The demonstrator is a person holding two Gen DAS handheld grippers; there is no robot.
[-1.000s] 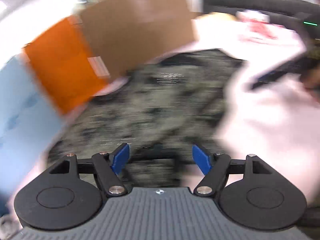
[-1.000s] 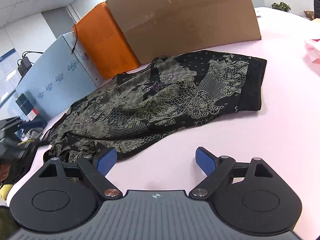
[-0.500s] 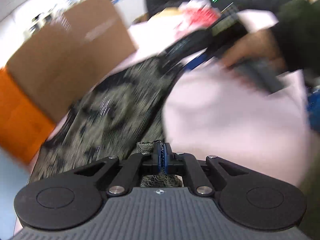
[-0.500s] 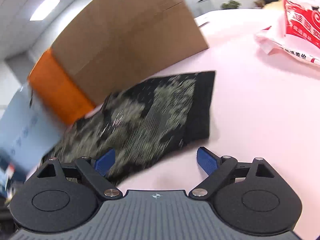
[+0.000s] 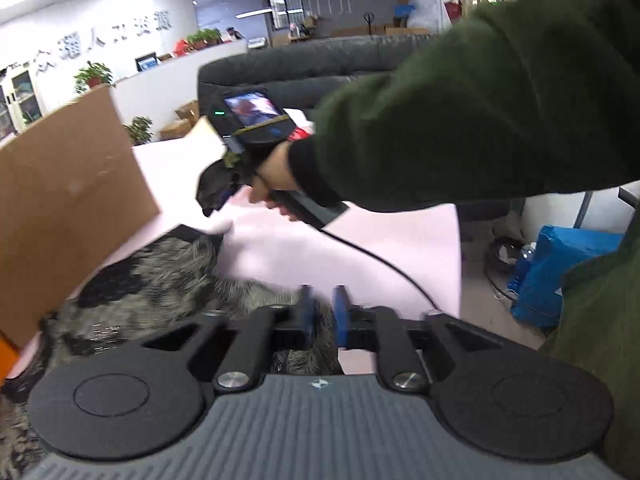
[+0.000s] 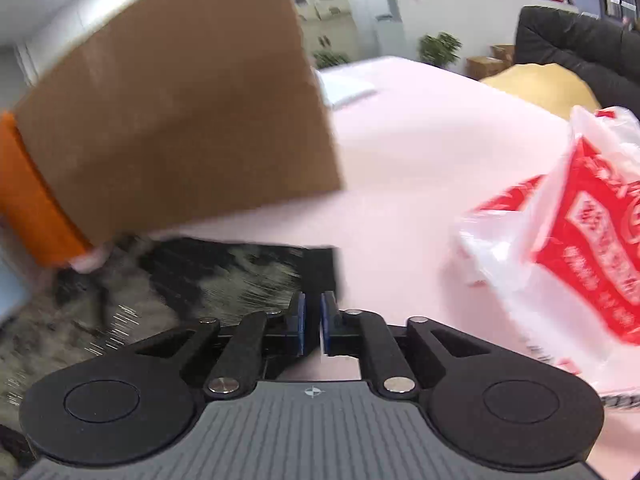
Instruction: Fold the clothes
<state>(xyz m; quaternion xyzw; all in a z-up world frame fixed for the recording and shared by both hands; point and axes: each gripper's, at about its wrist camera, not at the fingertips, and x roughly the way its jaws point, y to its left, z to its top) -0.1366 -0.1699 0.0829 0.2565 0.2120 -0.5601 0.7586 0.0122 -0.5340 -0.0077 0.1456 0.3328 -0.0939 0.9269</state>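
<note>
Black-and-beige patterned lace fabric (image 5: 160, 280) lies on my pale pink tabletop (image 5: 340, 248), beside a brown cardboard box (image 6: 180, 112). My left gripper (image 5: 323, 312) is opening, blue pads apart with fabric between them. My right gripper (image 6: 313, 320) is closing at the fabric's dark hem corner; I cannot tell whether it pinches cloth. A red-and-white plastic bag (image 6: 580, 232) sits to its right.

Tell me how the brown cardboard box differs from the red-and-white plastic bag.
The cardboard box is plain brown; the plastic bag is printed red and white. The cardboard box is stiff and flat-sided; the plastic bag is soft and crumpled. In the right wrist view the cardboard box stands left, the plastic bag right. Both sit on the pink table.
</note>
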